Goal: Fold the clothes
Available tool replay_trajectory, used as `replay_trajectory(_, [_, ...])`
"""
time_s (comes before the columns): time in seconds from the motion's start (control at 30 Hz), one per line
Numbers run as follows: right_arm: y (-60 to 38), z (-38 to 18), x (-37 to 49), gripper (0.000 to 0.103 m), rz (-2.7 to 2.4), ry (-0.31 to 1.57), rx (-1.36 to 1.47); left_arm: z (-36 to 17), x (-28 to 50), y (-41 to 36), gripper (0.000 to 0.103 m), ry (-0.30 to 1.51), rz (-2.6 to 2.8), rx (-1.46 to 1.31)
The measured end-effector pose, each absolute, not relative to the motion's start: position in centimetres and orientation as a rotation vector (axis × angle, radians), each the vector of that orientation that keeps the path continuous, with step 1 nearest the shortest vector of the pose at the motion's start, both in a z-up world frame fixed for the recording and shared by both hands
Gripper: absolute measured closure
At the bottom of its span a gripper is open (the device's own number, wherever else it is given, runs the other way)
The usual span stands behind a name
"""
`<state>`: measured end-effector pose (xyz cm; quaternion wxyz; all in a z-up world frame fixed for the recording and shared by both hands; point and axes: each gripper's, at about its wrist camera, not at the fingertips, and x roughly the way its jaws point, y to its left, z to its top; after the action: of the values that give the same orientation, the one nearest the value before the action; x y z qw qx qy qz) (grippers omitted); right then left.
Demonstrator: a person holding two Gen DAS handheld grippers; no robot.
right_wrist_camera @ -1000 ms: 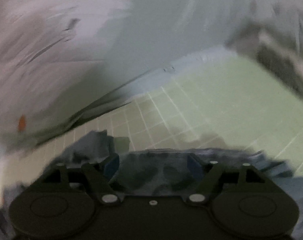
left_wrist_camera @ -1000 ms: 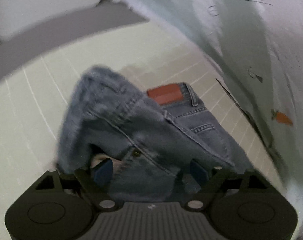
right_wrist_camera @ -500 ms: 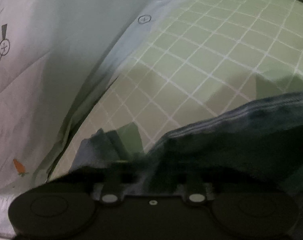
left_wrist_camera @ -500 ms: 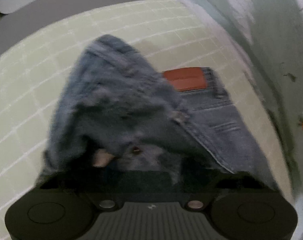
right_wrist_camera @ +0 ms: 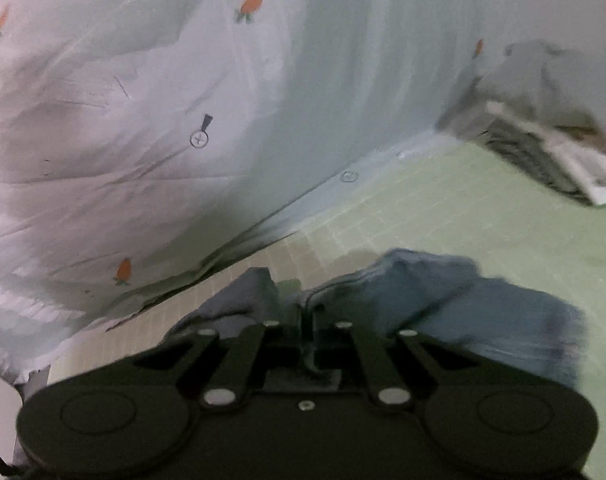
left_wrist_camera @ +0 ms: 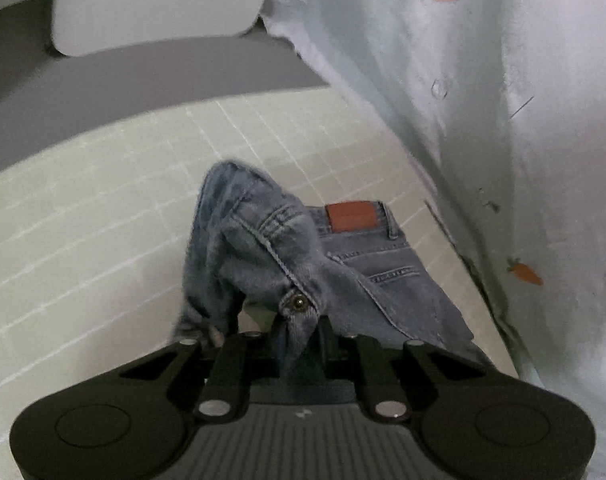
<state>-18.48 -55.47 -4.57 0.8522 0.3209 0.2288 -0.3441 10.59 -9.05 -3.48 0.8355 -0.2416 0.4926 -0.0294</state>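
Over the green checked bed sheet point(left_wrist_camera: 103, 216), the jeans point(left_wrist_camera: 287, 248) hung bunched, waistband and brown patch point(left_wrist_camera: 351, 216) at one o'clock. The left tool point(left_wrist_camera: 301, 332) was clamped on denim by the button; the right tool point(right_wrist_camera: 305, 328) pinched another edge. Heavy, floppy cloth, I'd say — best gripped at the thick waistband seams.

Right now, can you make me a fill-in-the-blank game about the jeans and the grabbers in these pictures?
1. The left gripper is shut on the ____ jeans.
2. The patch on the waistband is ____ brown.
3. The pale blanket beside the jeans has little orange ____ printed on it.
4. The checked sheet under the jeans is light ____.

Missing words: blue; reddish; carrots; green
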Motion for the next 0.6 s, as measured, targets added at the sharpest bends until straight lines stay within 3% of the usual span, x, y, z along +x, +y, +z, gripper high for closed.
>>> replay_trajectory(0.27, [-51.7, -6.8, -24.7, 0.098, -0.762, 0.608, 0.721, -5.0, 4.5, -4.7, 0.087, 1.076, -0.068, -0.416])
replay_trajectory(0.6, [-48.9, -9.7, -25.7, 0.098, -0.640, 0.811, 0.778, -6.7, 4.0, 0.0, 0.084, 1.116, 0.106, -0.303])
